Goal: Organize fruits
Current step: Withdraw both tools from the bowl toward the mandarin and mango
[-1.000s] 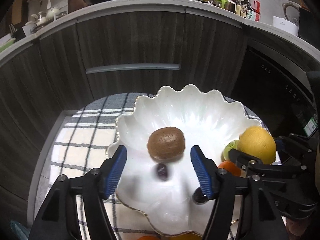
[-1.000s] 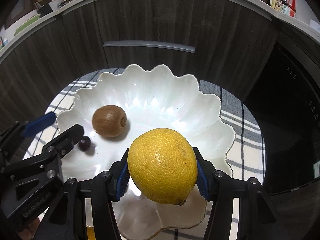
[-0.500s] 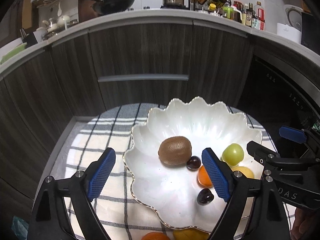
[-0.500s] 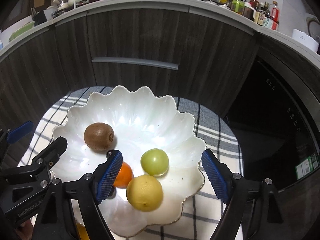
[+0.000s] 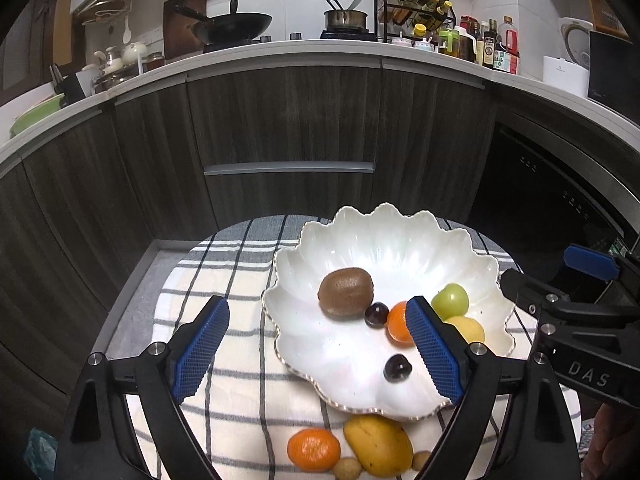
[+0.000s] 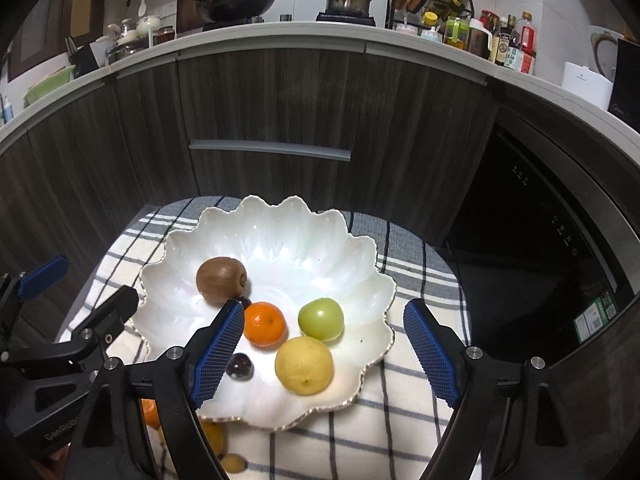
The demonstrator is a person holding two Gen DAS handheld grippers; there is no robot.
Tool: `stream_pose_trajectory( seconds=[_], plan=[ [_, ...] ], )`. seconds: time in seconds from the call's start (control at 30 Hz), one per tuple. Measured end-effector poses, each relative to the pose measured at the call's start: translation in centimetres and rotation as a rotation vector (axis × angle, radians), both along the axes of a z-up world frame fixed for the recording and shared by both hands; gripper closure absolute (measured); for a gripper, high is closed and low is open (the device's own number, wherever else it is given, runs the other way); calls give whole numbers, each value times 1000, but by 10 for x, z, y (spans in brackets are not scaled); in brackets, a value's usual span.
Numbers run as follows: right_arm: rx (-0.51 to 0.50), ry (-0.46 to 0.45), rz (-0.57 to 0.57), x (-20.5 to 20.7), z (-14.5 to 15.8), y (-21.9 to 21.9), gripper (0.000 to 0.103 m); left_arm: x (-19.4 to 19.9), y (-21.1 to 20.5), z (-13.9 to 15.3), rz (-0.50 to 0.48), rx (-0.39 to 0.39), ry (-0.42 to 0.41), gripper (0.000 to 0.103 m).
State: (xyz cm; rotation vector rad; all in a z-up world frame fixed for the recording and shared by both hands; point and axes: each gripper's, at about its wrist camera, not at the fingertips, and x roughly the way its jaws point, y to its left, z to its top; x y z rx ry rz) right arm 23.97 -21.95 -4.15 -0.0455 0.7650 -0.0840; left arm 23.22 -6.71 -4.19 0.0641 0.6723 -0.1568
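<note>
A white scalloped bowl (image 5: 384, 236) (image 6: 280, 216) rests on a checked cloth. It holds a brown kiwi (image 5: 346, 292) (image 6: 221, 280), a tangerine (image 5: 398, 322) (image 6: 265, 325), a green fruit (image 5: 450, 304) (image 6: 321, 319), a lemon (image 5: 466, 328) (image 6: 304, 365) and two dark grapes (image 5: 397, 368) (image 6: 239, 366). My left gripper (image 5: 316, 308) hangs open above the bowl's left rim, holding nothing. My right gripper (image 6: 324, 312) is open above the bowl's near right side, with the lemon lying free below it.
On the cloth in front of the bowl lie a second tangerine (image 5: 314, 450), a yellow mango (image 5: 378, 446) and small brown fruits (image 5: 347, 468). Dark cabinet fronts (image 5: 280, 128) stand close behind the table. A dark appliance (image 6: 540, 240) is at the right.
The right gripper opened and the lemon now lies in the bowl. The left gripper opened wider. Both grippers rose and drew back from the bowl.
</note>
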Motion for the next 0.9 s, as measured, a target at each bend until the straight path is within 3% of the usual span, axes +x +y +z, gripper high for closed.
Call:
stream_pose_trajectory(
  seconds=[0.6,0.9],
  plan=[
    [35,-16,-30,-48,2,6,20,-44,13,5,5,19,-31,13],
    [47,-8,-37,-61,-6,9,20,-62,22,-10,21,27,-11,13]
  ],
)
